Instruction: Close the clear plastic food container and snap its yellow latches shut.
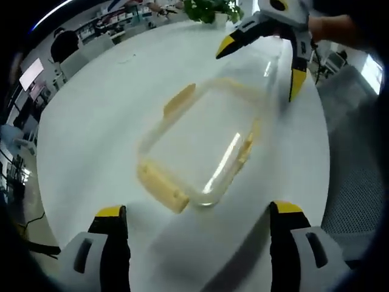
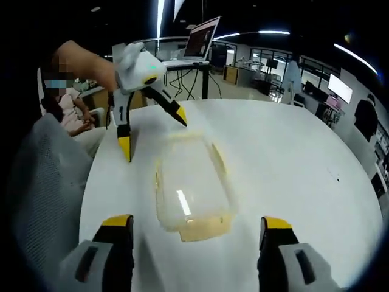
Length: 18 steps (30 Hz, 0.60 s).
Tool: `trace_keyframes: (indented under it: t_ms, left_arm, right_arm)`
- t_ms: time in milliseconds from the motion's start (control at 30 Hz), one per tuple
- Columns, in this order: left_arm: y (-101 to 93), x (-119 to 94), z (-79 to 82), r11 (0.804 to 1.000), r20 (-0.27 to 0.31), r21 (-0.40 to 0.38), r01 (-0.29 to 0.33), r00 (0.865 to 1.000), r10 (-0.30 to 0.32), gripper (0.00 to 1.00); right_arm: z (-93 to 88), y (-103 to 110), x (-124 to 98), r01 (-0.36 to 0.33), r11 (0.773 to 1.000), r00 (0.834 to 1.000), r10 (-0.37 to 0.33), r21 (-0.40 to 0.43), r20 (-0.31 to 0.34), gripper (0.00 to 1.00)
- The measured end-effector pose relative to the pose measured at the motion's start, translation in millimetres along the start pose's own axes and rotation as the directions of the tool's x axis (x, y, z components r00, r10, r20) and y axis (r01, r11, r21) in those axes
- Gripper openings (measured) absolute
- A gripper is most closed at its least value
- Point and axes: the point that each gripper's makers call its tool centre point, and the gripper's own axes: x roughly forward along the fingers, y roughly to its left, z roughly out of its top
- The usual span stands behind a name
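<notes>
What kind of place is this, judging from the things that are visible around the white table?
Probably an open-plan office or lab. Beyond the white table stand a laptop on a stand, rows of desks with a monitor, long ceiling lights, and a potted plant at the table's far edge.

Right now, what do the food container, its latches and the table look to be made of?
Container: clear, glossy plastic by the look of it; the white table shows through and a bright streak of light glints on it. Latches: opaque pale yellow, probably plastic, with a duller sheen. Table: smooth white top, likely laminate or painted board; its faint sheen leaves that open.
</notes>
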Motion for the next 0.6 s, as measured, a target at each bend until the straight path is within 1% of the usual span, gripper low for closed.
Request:
trace_keyframes:
  t_ms: [133, 233, 333, 600]
  left_arm:
    - [-0.5, 1.2, 0.1, 1.0, 0.007, 0.0, 0.021, 1.0, -0.021, 0.96]
    - [3.9, 2.5, -0.7, 1.0, 0.009, -0.008, 0.019, 1.0, -0.019, 0.99]
    - [4.1, 2.8, 1.3, 1.0, 0.019, 0.009, 0.028, 0.999, -0.028, 0.99]
    - [4.6, 3.5, 2.9, 0.997, 0.026, 0.055, 0.053, 0.998, -0.055, 0.99]
  right_arm:
    - [-1.4, -0.7, 3.8, -0.009, 1.0, 1.0, 0.008, -0.026, -0.017, 0.85]
    - [-2.9, -1.6, 6.0, -0.015, 1.0, 1.0, 0.015, -0.027, -0.025, 0.85]
    - [-5.4, -1.0, 8.0, -0.023, 1.0, 0.999, 0.022, -0.021, -0.033, 0.85]
    - [-9.7, -3.0, 11.3, -0.023, 0.999, 0.998, 0.021, -0.037, -0.057, 0.84]
